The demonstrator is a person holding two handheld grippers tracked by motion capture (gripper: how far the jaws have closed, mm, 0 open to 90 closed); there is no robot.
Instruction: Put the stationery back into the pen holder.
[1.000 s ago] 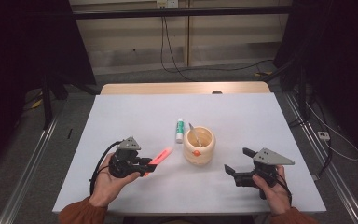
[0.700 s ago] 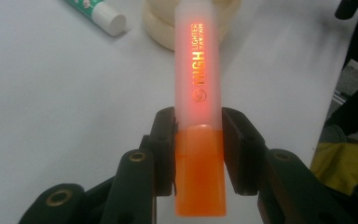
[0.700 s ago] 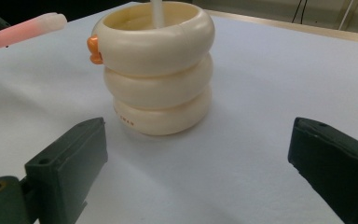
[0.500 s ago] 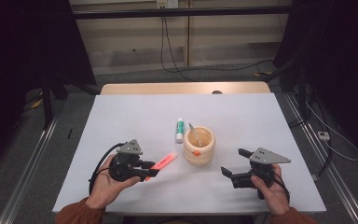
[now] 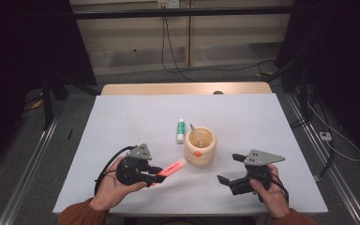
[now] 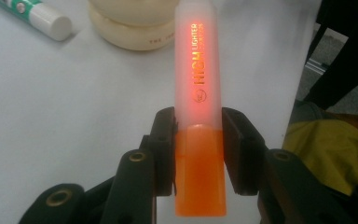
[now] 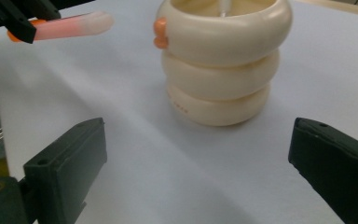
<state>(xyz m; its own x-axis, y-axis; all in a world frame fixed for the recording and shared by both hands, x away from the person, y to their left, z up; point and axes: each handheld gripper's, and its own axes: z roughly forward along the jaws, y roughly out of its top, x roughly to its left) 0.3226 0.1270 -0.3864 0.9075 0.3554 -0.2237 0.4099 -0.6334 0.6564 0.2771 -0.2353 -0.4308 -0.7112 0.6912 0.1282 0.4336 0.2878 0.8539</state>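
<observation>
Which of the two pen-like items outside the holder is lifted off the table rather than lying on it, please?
The orange highlighter, clamped at its orange end by the left gripper. The white, green-labelled tube lies flat on the table beside the cream holder.

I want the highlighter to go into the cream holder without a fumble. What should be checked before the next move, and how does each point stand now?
1. Left tongs shut on the orange highlighter: ok, both pads press its sides.
2. Grip placement: ok, they hold it near the orange end, with the translucent cap pointing forward.
3. Holder upright on the table: ok.
4. Room in the holder: cannot tell; a thin stick-like item already leans inside.
5. Path from highlighter to holder: ok, bare table between them; the green-and-white tube lies off to the side.
6. Right tongs free to steady the holder: ok, open and holding nothing, facing it.
</observation>
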